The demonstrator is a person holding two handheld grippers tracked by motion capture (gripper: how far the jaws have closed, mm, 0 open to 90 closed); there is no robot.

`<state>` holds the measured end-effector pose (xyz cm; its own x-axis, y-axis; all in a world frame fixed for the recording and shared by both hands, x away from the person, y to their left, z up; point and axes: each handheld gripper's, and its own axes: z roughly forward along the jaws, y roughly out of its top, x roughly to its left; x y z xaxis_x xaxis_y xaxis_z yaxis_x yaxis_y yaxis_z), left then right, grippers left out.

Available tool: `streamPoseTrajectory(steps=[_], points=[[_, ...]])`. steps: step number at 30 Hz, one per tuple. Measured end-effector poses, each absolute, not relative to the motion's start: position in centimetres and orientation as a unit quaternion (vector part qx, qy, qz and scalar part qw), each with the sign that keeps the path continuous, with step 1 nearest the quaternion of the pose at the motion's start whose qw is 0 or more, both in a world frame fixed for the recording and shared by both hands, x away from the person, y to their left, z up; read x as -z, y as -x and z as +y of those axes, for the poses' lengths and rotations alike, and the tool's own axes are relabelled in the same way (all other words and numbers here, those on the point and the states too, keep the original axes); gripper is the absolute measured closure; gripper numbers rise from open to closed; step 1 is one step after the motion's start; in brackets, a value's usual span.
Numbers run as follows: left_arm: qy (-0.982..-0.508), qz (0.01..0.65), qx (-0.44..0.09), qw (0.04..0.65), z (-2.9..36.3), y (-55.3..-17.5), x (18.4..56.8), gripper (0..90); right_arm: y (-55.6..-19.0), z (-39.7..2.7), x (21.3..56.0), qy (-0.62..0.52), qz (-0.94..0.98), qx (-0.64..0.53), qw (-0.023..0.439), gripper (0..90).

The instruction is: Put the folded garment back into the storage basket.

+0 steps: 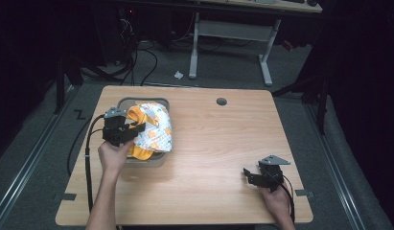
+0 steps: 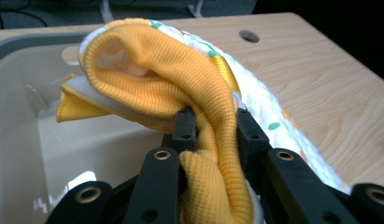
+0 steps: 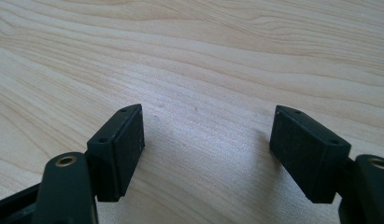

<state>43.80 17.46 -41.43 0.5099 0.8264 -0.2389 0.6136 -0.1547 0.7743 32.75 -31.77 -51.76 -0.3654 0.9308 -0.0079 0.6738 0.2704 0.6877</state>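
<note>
No writing, label, brand or number can be read anywhere. The quilted cloth [image 1: 155,128] lying over the grey tub [image 1: 145,160] at the left of the bench [image 1: 218,143] carries a printed pattern of orange and green shapes, perhaps fruit, but no letters. A dark zigzag mark [image 1: 79,114] lies on the floor just left of the bench's far left corner; it may be tape rather than a sign, too small to tell.
</note>
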Motion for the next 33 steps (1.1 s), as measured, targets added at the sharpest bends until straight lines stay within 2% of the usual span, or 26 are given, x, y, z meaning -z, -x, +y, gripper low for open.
streamPoseTrajectory(steps=[7, 33], points=[[-0.77, 0.484, -0.141, 0.39, 17.0, -44.4, 42.3, 73.4, -32.8, -31.8, 51.8, -0.522, 0.768, -0.304, 0.212, 26.4], [-0.79, 0.518, -0.141, 0.295, 16.0, -46.9, 44.8, 70.6, -32.8, -31.8, 51.8, -0.522, 0.768, -0.304, 0.212, 26.4]])
